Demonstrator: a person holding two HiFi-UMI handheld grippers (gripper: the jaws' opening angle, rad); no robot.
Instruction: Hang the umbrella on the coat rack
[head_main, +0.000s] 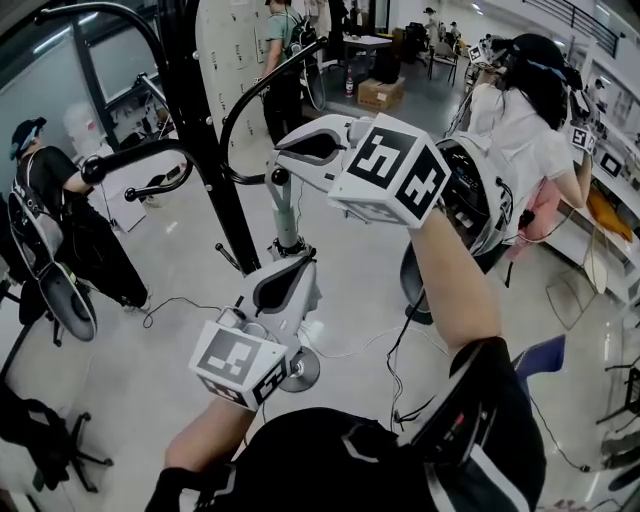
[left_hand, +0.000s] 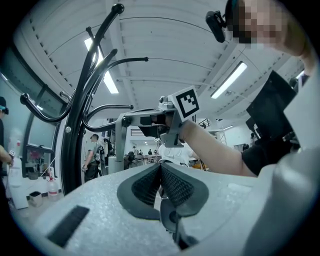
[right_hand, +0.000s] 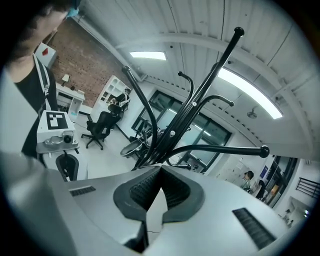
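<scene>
The black coat rack stands at the upper left, its curved hooks spreading out from one pole. Both gripper views look up at the coat rack. My left gripper is low in the middle and shut, with nothing between its pads. My right gripper is higher up, close to the hooks, and also shut on nothing. A grey upright post with a black knob rises between them. I cannot make out an umbrella in any view.
A round disc base and loose cables lie on the floor below my grippers. People work at the left and at the right. A black chair stands behind my right arm. A cardboard box is far back.
</scene>
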